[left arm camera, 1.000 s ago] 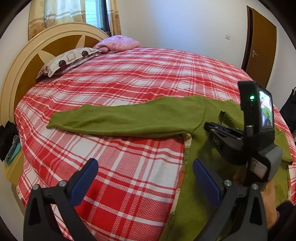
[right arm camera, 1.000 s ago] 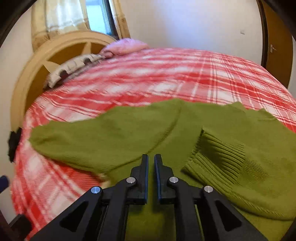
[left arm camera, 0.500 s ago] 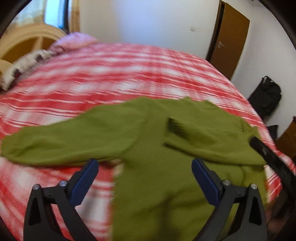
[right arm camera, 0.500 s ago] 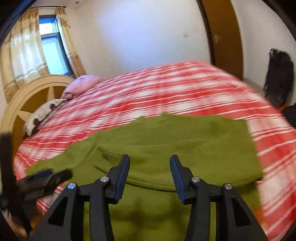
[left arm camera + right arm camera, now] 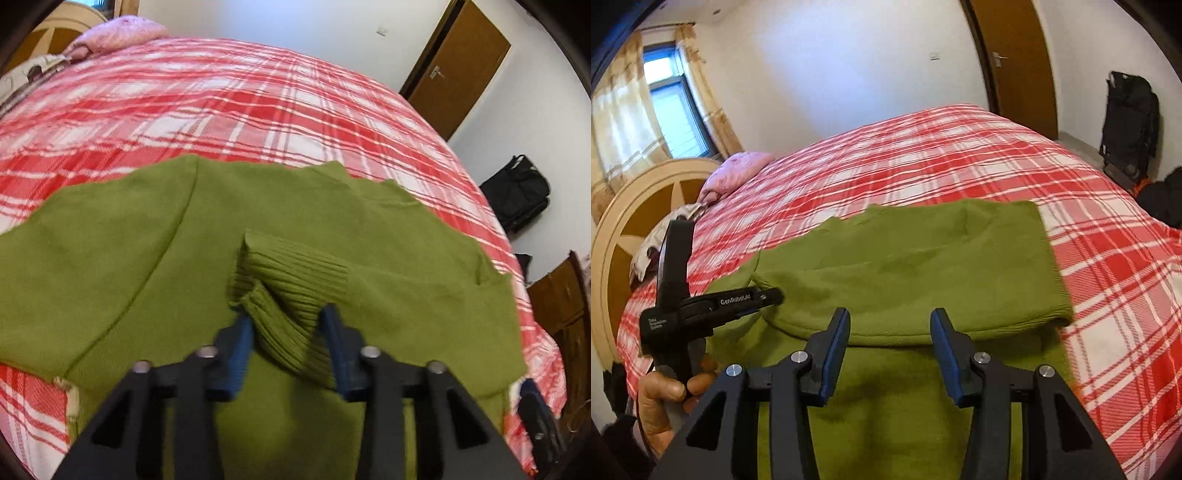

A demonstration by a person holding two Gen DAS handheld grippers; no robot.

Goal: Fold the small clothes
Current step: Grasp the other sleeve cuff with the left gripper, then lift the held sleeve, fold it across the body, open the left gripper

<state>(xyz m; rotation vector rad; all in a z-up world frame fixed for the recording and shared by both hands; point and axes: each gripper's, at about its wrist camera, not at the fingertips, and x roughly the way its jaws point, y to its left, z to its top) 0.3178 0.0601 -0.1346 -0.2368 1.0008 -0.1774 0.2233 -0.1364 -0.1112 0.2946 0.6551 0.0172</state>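
An olive-green knit sweater (image 5: 110,258) lies flat on the red plaid bed (image 5: 221,103). One sleeve is folded across its body, ending in a ribbed cuff (image 5: 291,273). My left gripper (image 5: 290,332) has closed on this cuff, the ribbed knit bunched between its blue pads. In the right wrist view the sweater (image 5: 923,258) lies with the folded sleeve across it. My right gripper (image 5: 890,332) is open and empty, just above the sweater's near part. The left gripper (image 5: 775,295) shows there at the left, at the sleeve's end.
A wooden headboard (image 5: 624,229) and pillows (image 5: 735,173) are at the bed's far left. A brown door (image 5: 454,62) and a black bag (image 5: 517,192) stand at the right. A wooden cabinet (image 5: 565,302) is near the bed's right edge.
My left gripper swung right from the spread sleeve to the folded sleeve and closed on its ribbed cuff. My right gripper opened, let go of the sweater and pulled back toward its right side.
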